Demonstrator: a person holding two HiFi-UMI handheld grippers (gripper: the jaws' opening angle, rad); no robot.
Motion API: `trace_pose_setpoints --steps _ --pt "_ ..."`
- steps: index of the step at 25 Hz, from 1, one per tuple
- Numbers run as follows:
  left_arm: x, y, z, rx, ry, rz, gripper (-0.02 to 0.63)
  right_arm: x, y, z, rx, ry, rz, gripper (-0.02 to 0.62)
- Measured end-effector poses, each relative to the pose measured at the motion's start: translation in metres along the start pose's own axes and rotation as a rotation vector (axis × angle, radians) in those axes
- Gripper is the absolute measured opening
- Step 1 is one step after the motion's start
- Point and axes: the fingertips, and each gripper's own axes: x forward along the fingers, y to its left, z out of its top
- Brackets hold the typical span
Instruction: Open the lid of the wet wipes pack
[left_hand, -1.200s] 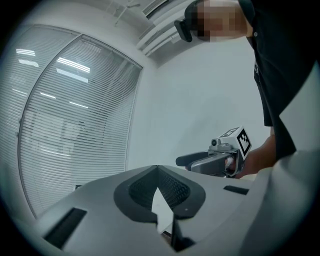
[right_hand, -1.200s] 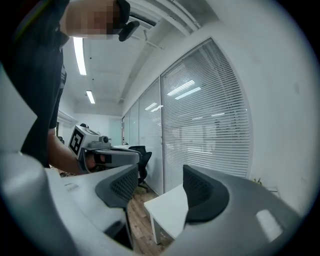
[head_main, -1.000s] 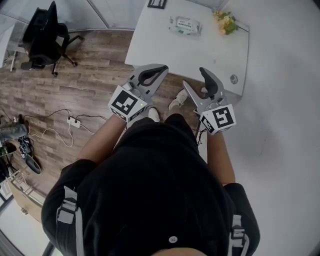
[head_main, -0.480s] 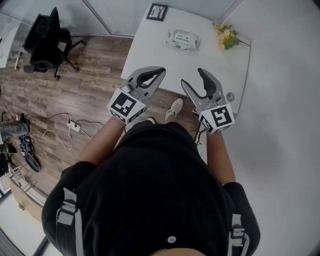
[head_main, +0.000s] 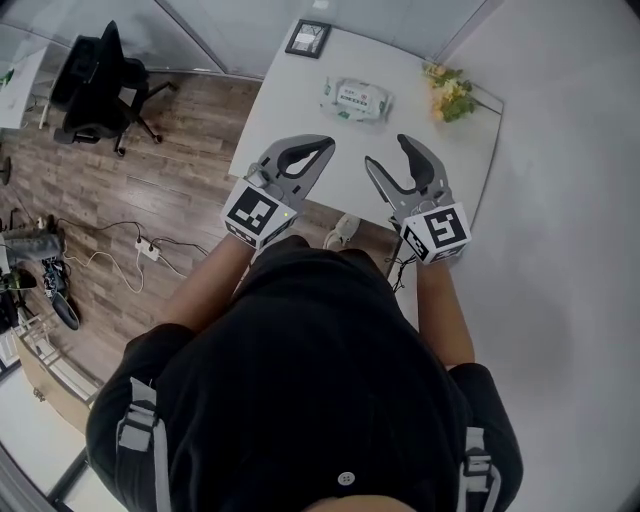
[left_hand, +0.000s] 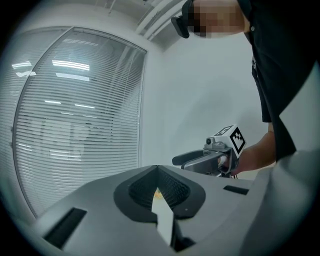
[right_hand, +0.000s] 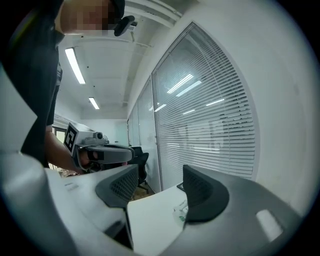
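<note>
Though short of the white table (head_main: 290, 120) (wet wipes pack (head_main: 354, 99) atop), left gripper (head_main: 327, 142) closed, right gripper (head_main: 385, 152) agape.

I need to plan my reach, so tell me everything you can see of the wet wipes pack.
The wet wipes pack is a soft-looking, pale rectangular pouch with green print and a lighter lid panel in its middle, seemingly shut. It lies flat on the white table, toward its far end, between a picture frame and yellow flowers. Nothing touches it.

One wet wipes pack (head_main: 355, 99), one picture frame (head_main: 308, 39), one bunch of yellow flowers (head_main: 452, 95), one white table (head_main: 300, 150), one office chair (head_main: 95, 85). Two grippers: left gripper (head_main: 324, 141), right gripper (head_main: 385, 150).
</note>
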Motion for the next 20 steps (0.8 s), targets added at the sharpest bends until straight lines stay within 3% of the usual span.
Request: trace_pose_setpoints --steps 7,20 --pt "0.043 0.009 -0.012 -0.021 0.035 0.066 0.005 0.003 -0.053 -0.018 0.003 0.028 0.031 0.290" --pt "0.087 0.043 -0.043 -0.068 0.095 0.113 0.005 0.039 -0.101 -0.052 0.009 0.105 0.057 0.287"
